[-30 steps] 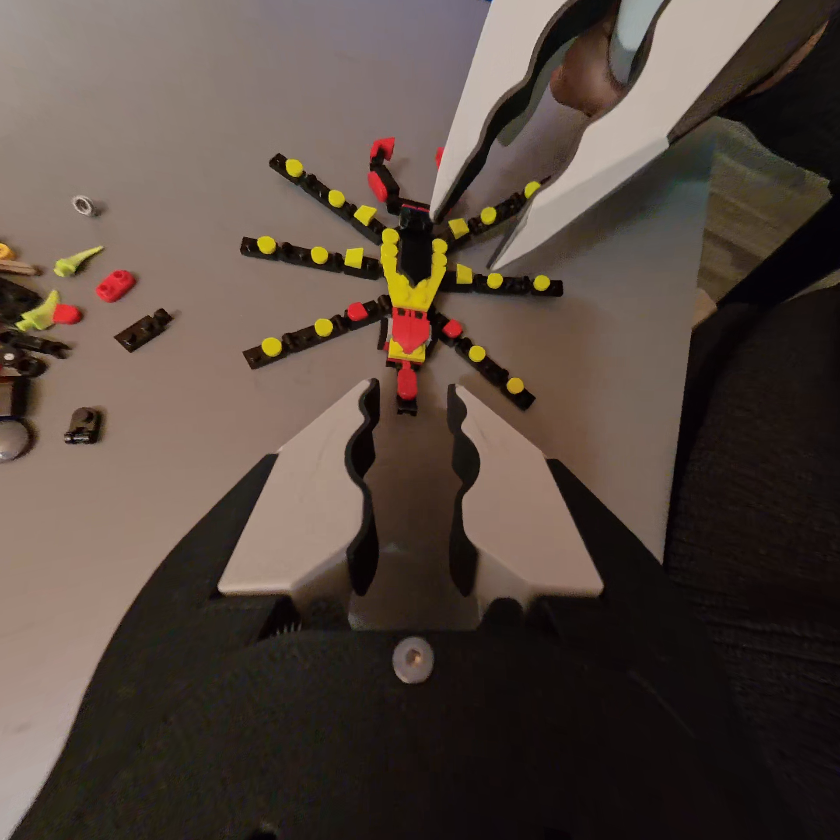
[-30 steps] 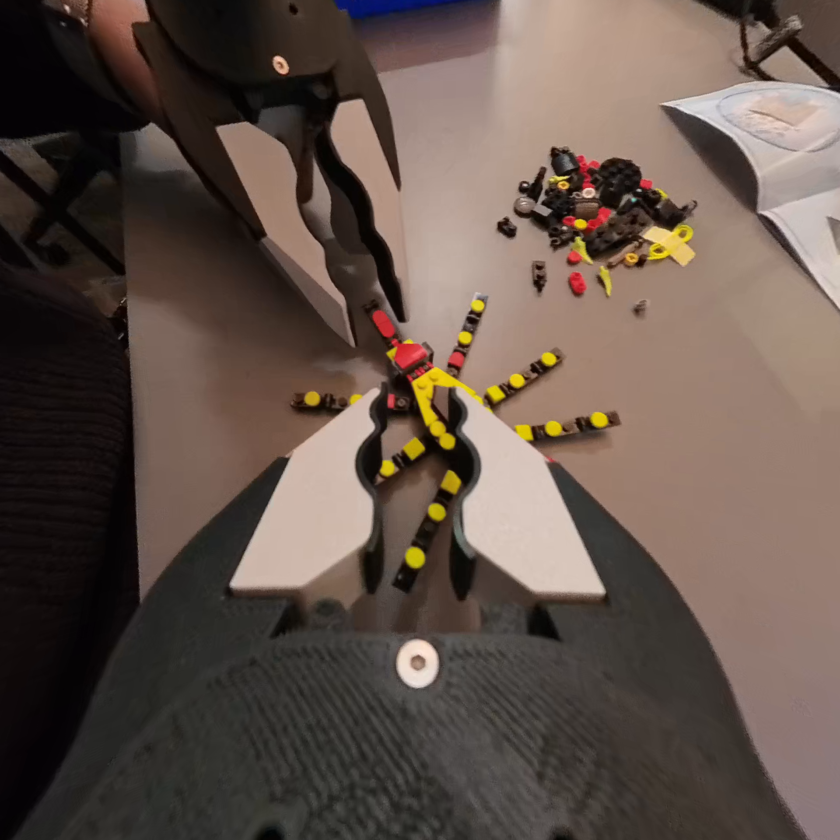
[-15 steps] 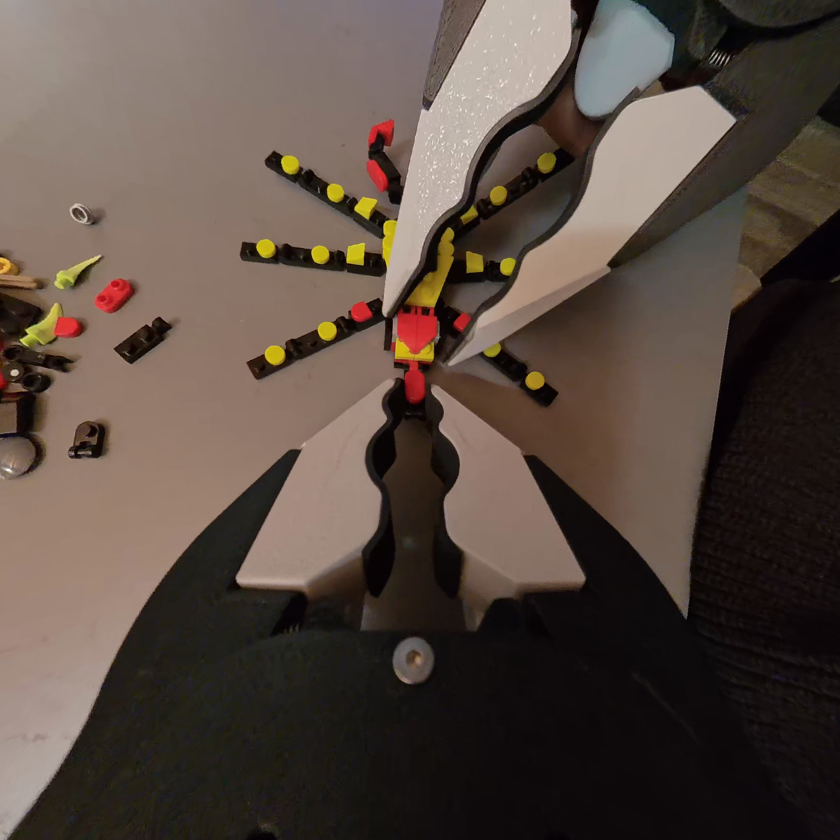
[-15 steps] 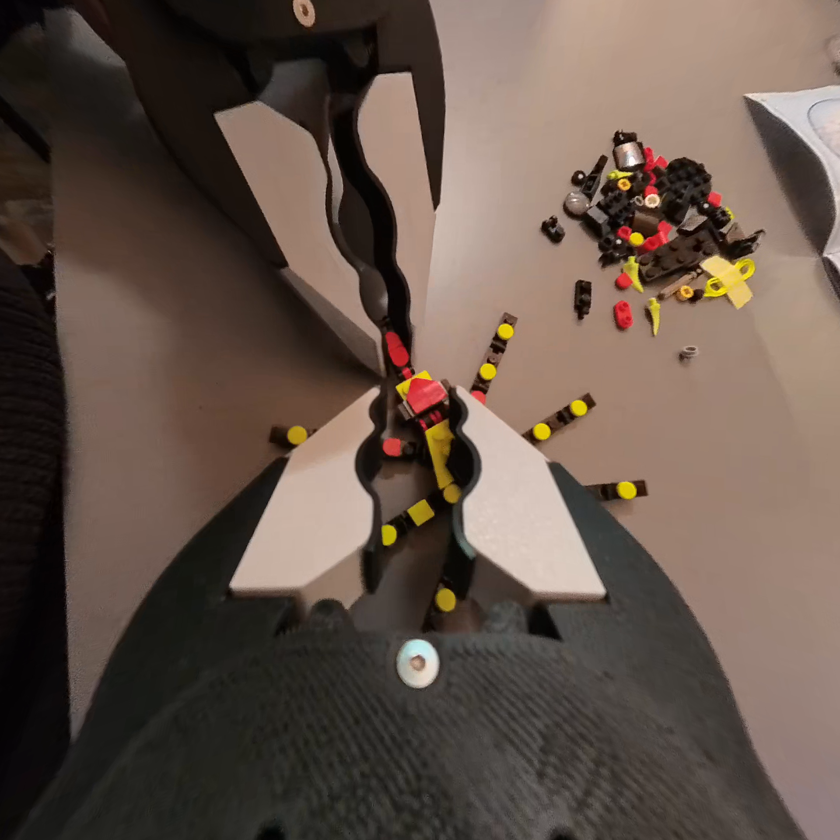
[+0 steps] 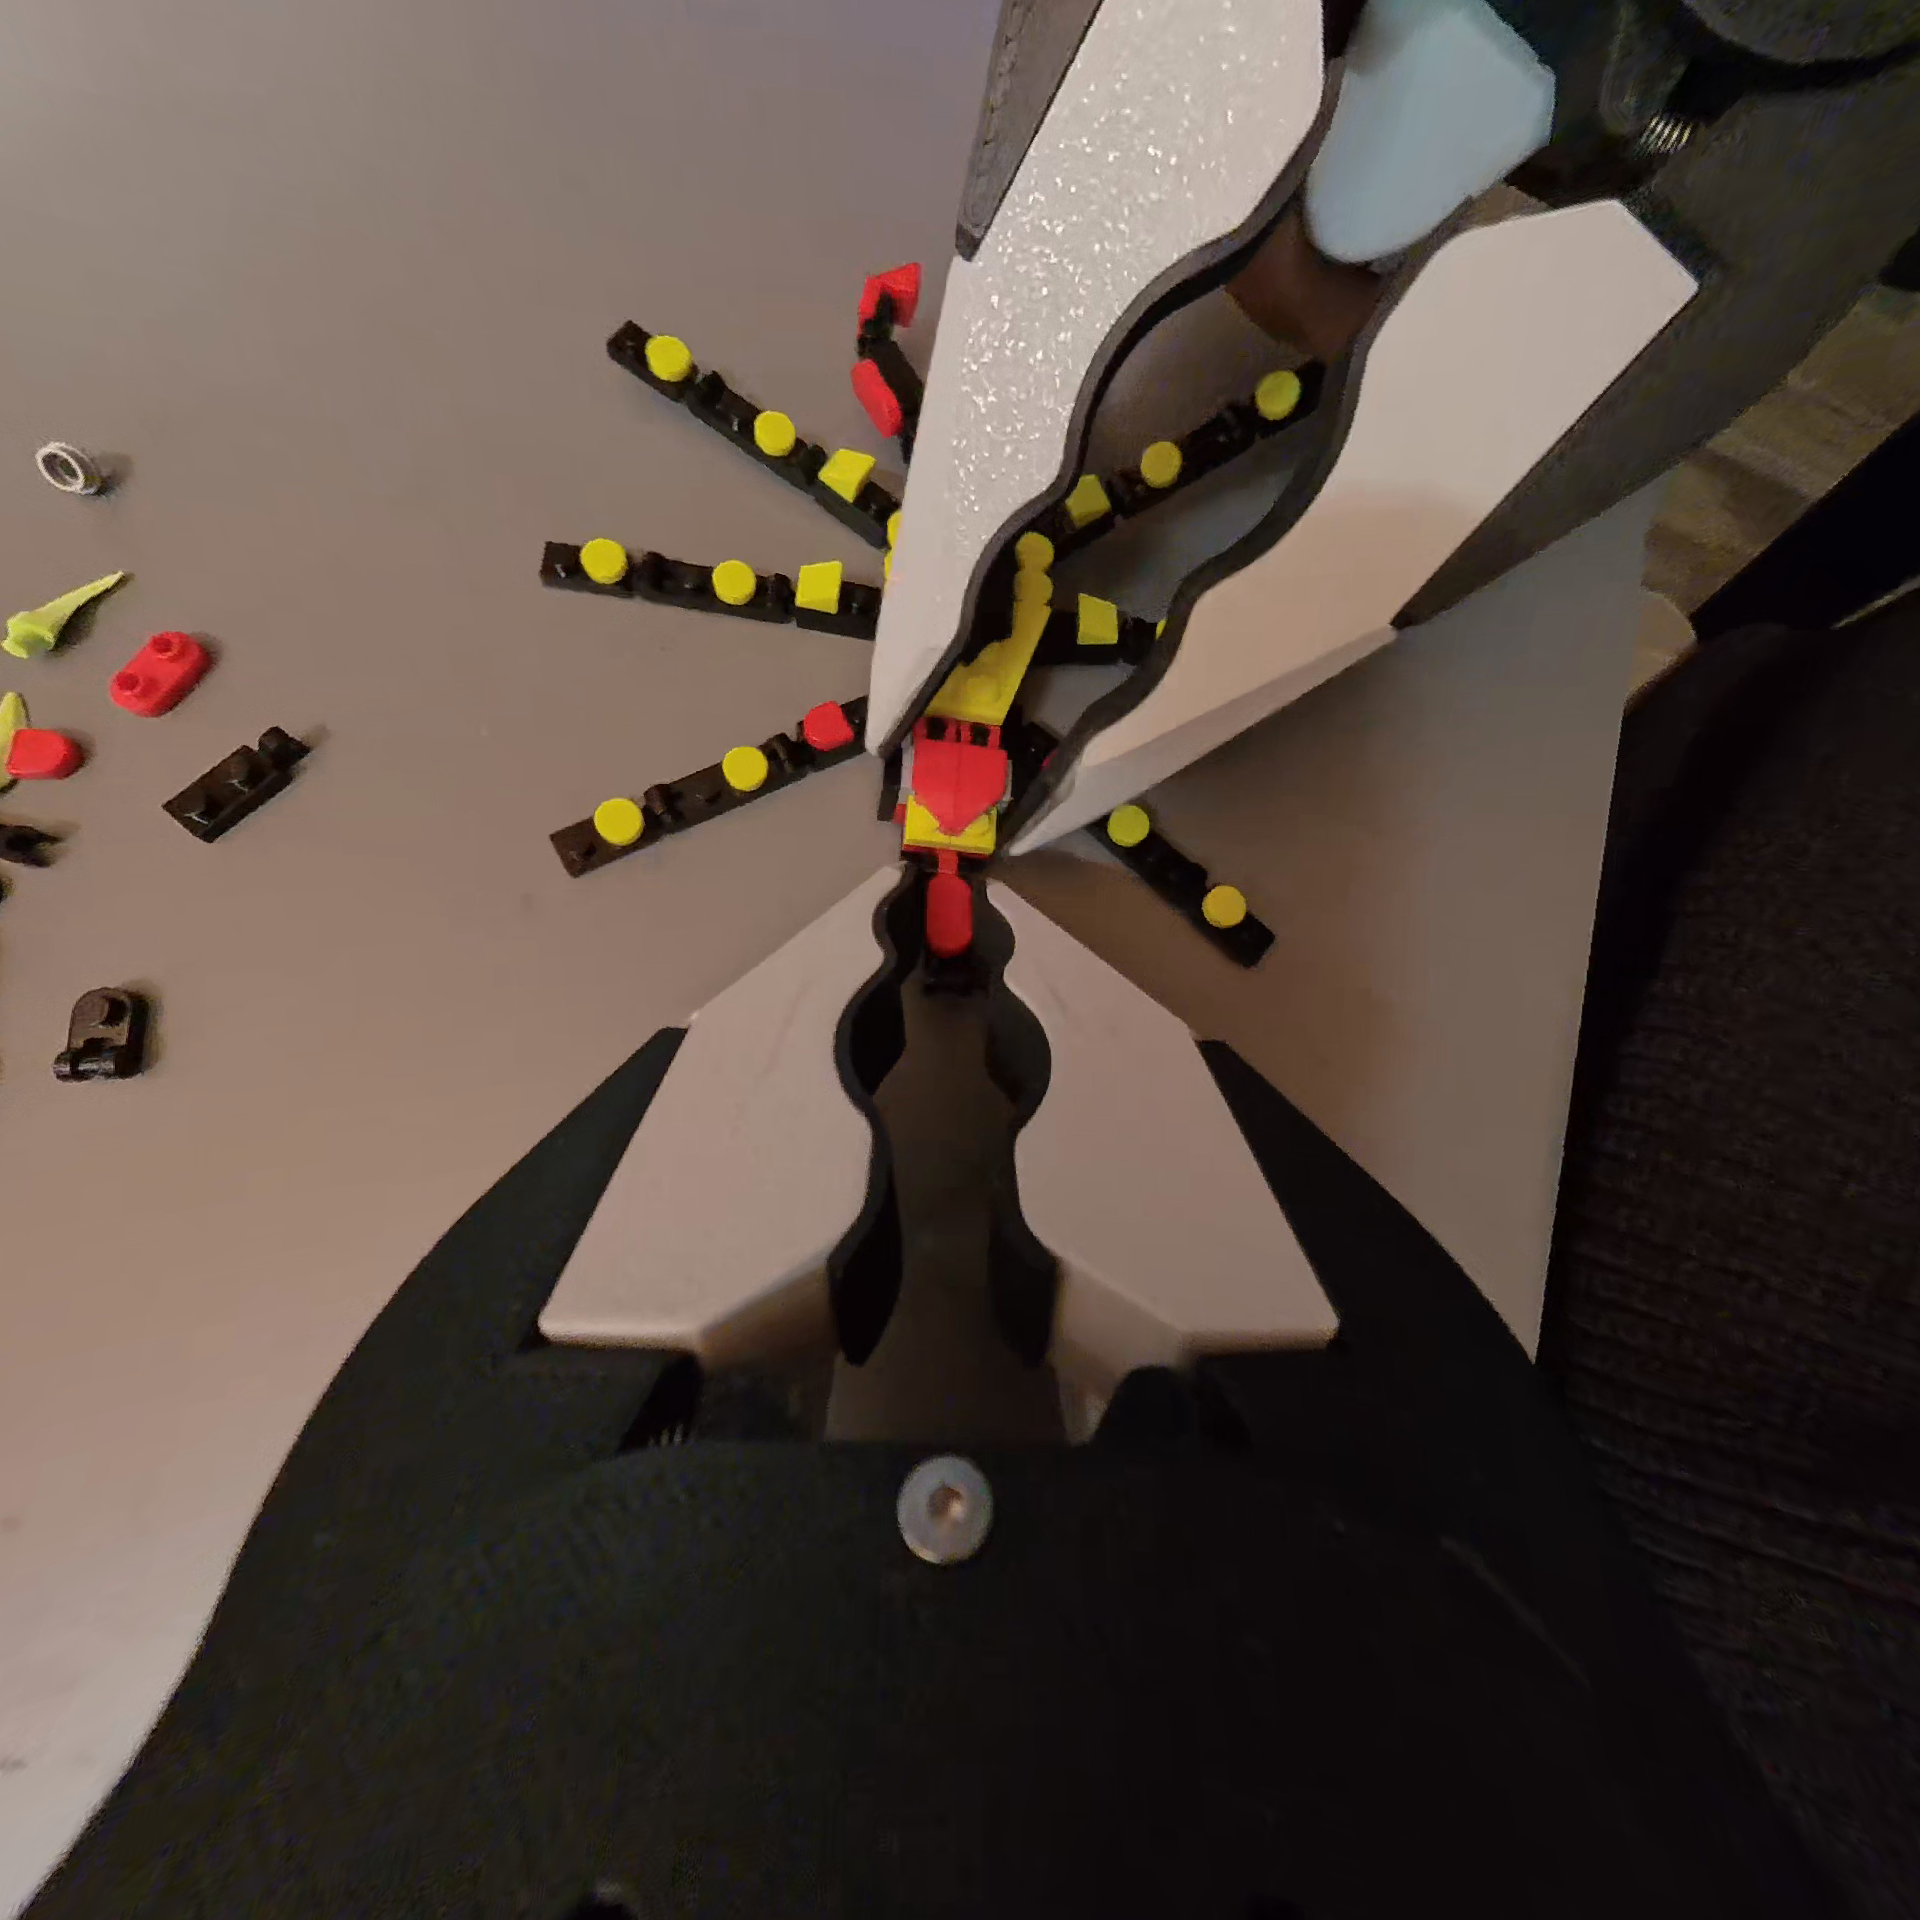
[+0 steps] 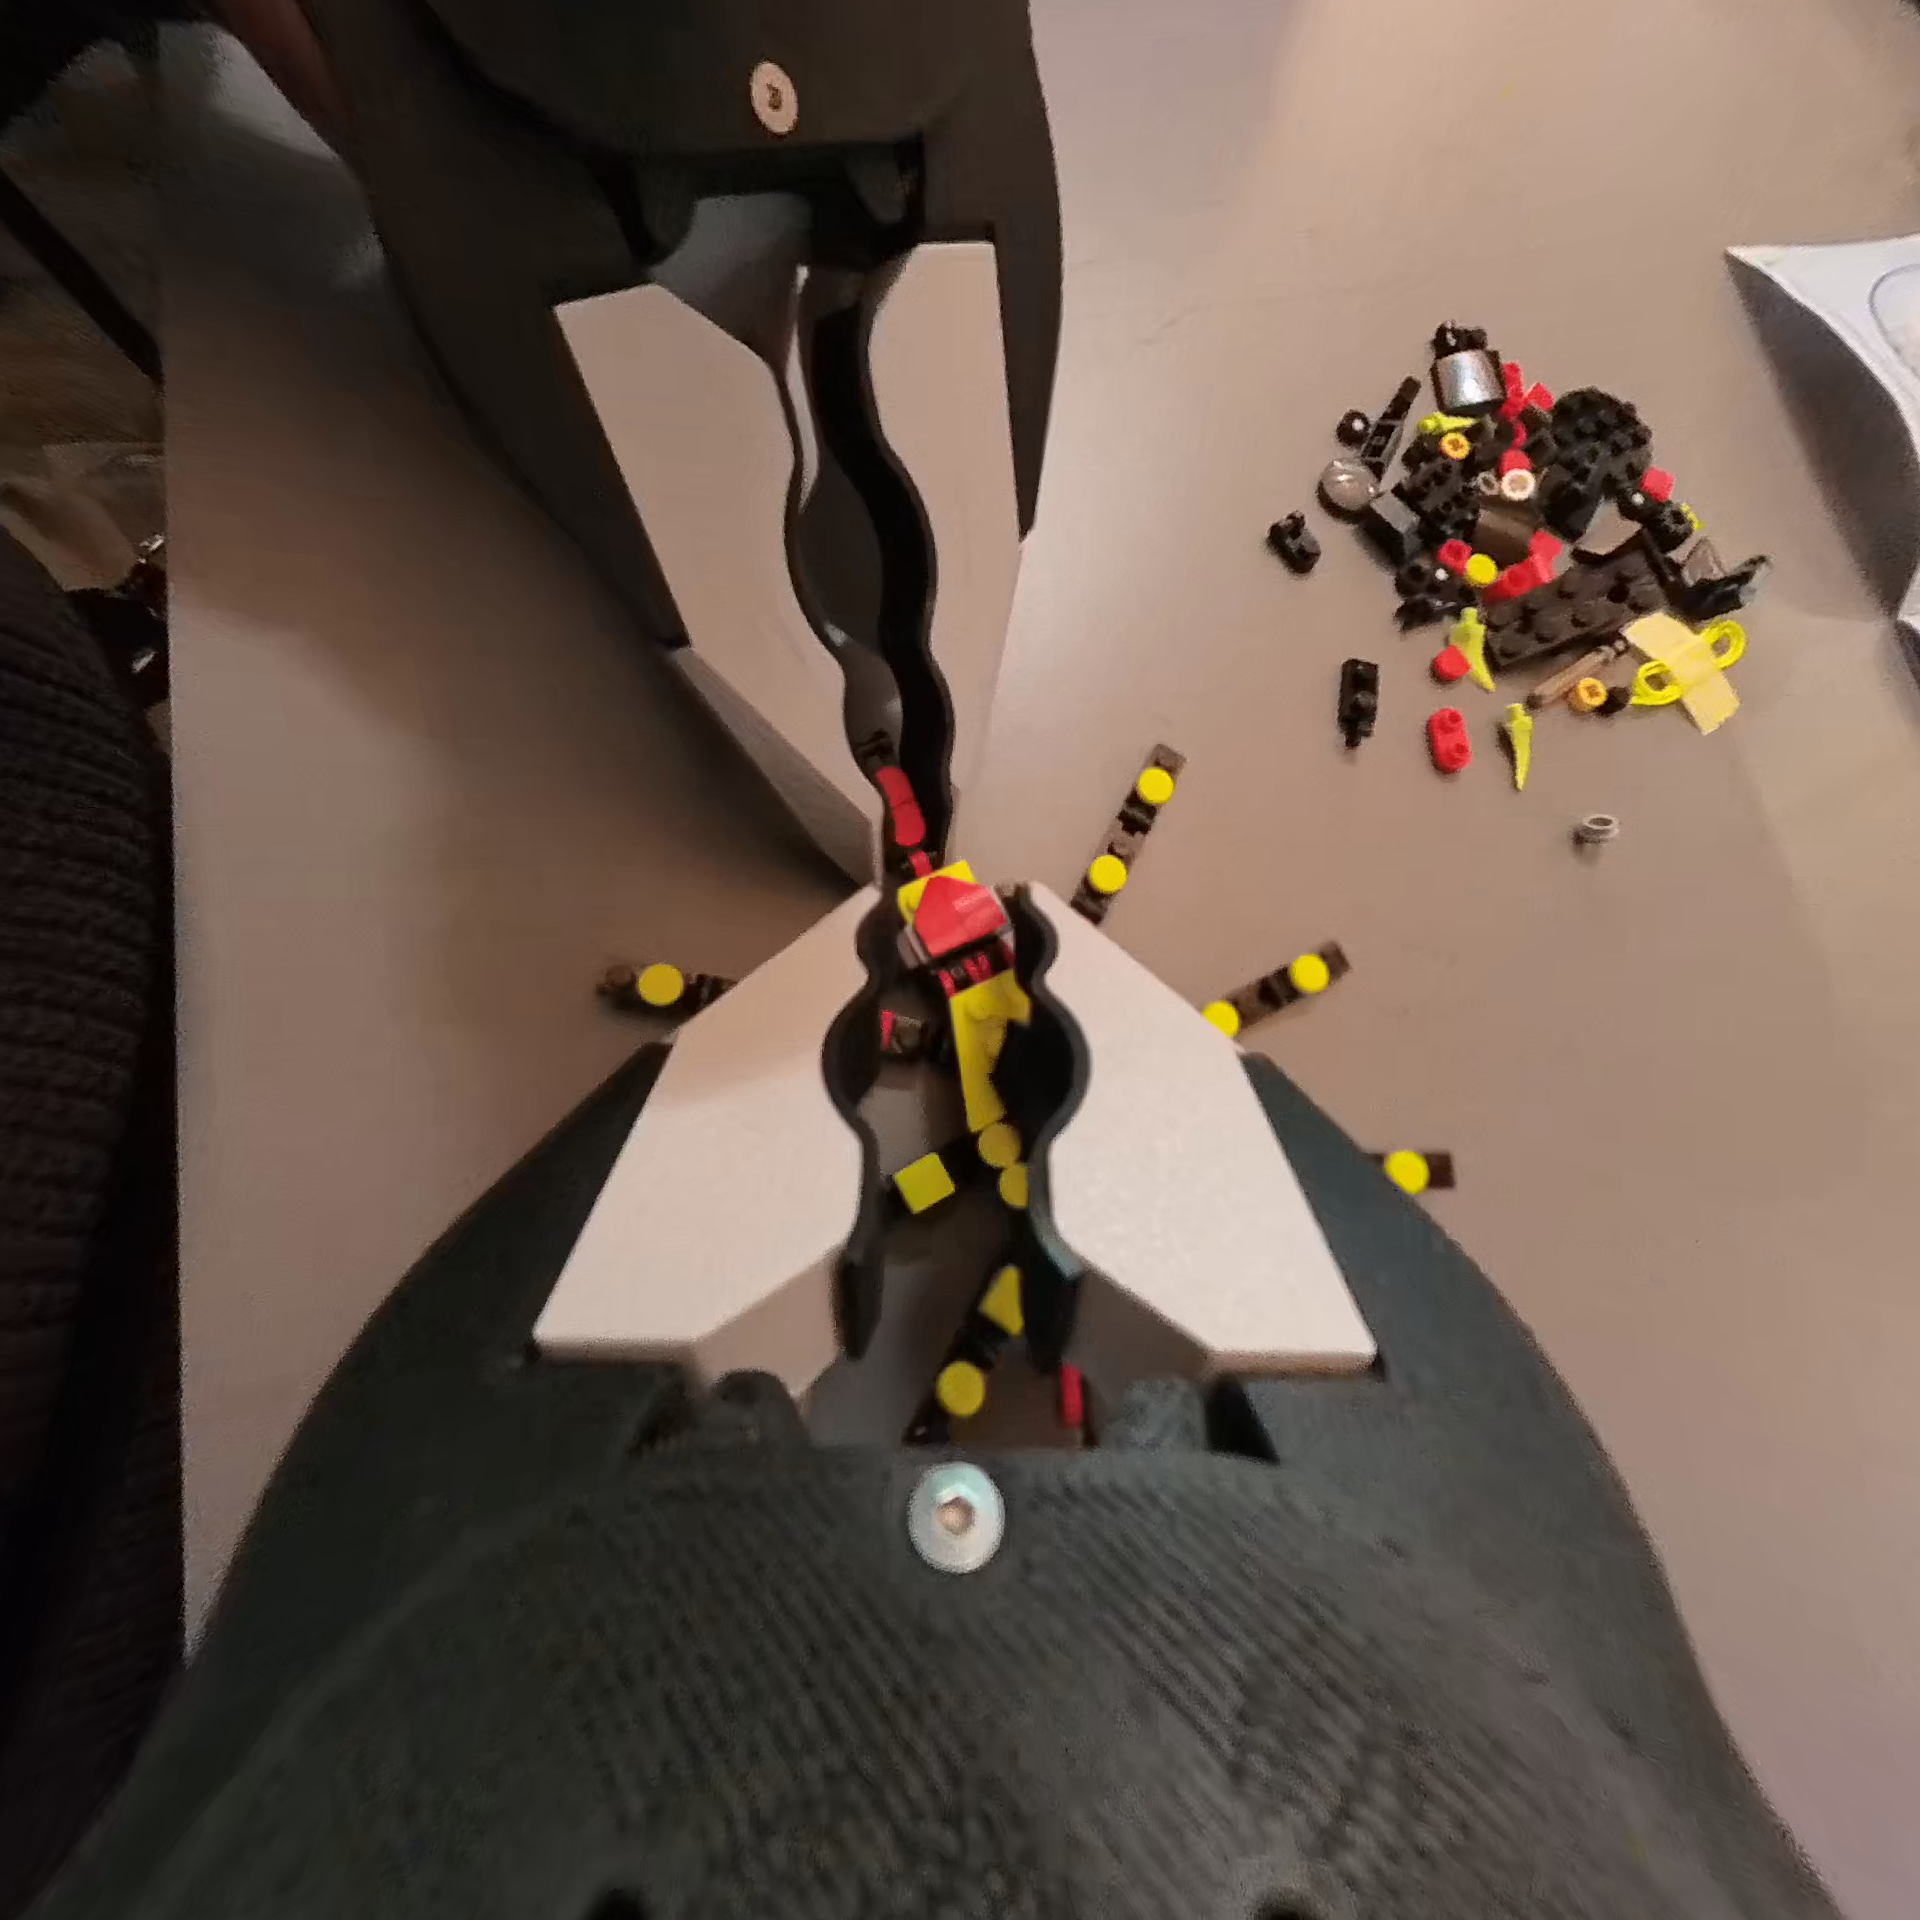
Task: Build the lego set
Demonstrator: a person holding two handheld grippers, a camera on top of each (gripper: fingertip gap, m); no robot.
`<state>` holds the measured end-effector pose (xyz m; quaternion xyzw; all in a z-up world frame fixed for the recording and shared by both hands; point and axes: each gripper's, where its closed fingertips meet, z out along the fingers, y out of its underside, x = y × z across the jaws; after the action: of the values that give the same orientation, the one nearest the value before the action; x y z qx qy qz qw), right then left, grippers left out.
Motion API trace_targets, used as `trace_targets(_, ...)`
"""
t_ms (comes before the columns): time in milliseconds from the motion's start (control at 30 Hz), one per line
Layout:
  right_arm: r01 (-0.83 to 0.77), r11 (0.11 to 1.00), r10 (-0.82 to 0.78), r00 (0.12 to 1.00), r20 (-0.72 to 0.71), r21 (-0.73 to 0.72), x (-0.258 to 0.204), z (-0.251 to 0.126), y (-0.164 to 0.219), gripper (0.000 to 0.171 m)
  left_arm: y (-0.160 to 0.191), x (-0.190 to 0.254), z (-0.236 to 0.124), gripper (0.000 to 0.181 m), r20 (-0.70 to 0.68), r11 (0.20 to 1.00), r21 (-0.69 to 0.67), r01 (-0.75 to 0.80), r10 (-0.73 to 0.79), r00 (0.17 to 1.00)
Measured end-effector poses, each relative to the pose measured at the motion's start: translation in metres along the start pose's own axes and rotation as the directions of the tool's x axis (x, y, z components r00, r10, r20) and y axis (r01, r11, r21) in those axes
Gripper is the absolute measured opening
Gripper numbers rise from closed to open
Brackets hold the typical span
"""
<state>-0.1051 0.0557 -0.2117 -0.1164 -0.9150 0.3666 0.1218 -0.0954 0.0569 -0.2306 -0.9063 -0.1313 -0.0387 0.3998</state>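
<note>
A brick-built spider-like model (image 5: 961, 769) lies flat on the grey table (image 5: 416, 260). It has black legs with yellow studs, a yellow and red body and a red tail piece (image 5: 948, 914). My left gripper (image 5: 945, 883) is shut on the red tail piece at the model's near end. My right gripper (image 6: 951, 899) lies over the model from the opposite side, shut on its red and yellow body (image 6: 956, 920). It also shows in the left wrist view (image 5: 951, 795), tip to tip with the left gripper. The left gripper shows in the right wrist view (image 6: 914, 842). Part of the body and some legs are hidden under the right fingers.
A pile of loose bricks (image 6: 1538, 540) lies to the far right, with white paper sheets (image 6: 1849, 312) beyond. A red plate (image 5: 161, 673), black plate (image 5: 237, 781), black clip (image 5: 101, 1034) and grey ring (image 5: 68, 465) lie left. The table edge (image 5: 1579, 935) meets dark fabric. The grippers are tip to tip, or close to it. It is some 12 centimeters from my right tips to the red plate (image 5: 161, 673). Seen from the right wrist view (image 6: 1442, 736) as well.
My right gripper moved forward over the model and closed around its body. My left gripper moved up to the red tail piece and narrowed onto it.
</note>
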Motion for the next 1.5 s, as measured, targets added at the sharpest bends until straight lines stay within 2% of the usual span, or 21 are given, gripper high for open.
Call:
trace_targets(133,0.037,0.999,-0.036,0.999,0.005,-0.034,-0.002,0.004,0.006,0.031,-0.001,0.002,0.001,0.006,0.013,0.999,0.001,-0.033,0.033,0.999)
trace_targets(233,0.066,0.996,-0.065,0.998,0.021,-0.06,-0.003,0.003,0.009,0.027,-0.002,0.005,0.002,0.006,0.013,0.998,-0.002,-0.069,0.069,0.998)
trace_targets(500,0.123,0.992,-0.116,0.973,0.199,-0.023,-0.023,-0.005,0.009,0.027,-0.008,0.022,0.0,0.006,-0.017,0.973,0.05,-0.226,0.227,0.974)
trace_targets(633,0.123,0.992,-0.11,0.963,0.246,-0.038,-0.027,-0.007,0.012,0.027,-0.01,0.025,0.0,0.006,-0.017,0.966,0.058,-0.251,0.252,0.968)
trace_targets(867,0.094,0.996,-0.089,0.962,0.258,-0.005,-0.027,-0.013,0.01,0.027,-0.018,0.03,-0.006,0.007,-0.084,0.981,0.108,-0.161,0.17,0.982)
trace_targets(933,0.118,0.985,-0.09,0.975,0.203,-0.127,-0.012,-0.011,0.038,0.029,-0.018,0.024,-0.014,0.007,-0.082,0.988,0.105,-0.115,0.124,0.989)
trace_targets(1000,0.057,0.995,-0.042,0.985,0.164,-0.084,0.0,-0.024,0.042,0.026,-0.02,0.002,-0.034,0.007,-0.03,0.988,0.147,-0.051,0.056,0.998)
trace_targets(1067,0.07,0.996,-0.063,0.99,0.128,-0.048,0.003,-0.031,0.031,0.026,-0.013,-0.01,-0.038,0.007,0.023,0.989,0.129,-0.07,0.068,0.997)
trace_targets(1233,0.128,0.984,-0.112,0.985,0.132,-0.123,-0.001,-0.019,0.039,0.027,-0.026,0.001,-0.031,0.007,-0.024,0.981,0.182,-0.063,0.068,0.997)
trace_targets(1367,0.089,0.993,-0.078,0.988,0.131,-0.082,0.003,-0.02,0.031,0.026,-0.031,-0.007,-0.037,0.007,-0.011,0.971,0.237,-0.028,0.031,0.999)
trace_targets(1500,0.074,0.995,-0.065,0.991,0.116,-0.072,0.007,-0.018,0.031,0.027,-0.041,-0.007,-0.043,0.006,-0.063,0.949,0.312,0.045,-0.026,0.998)
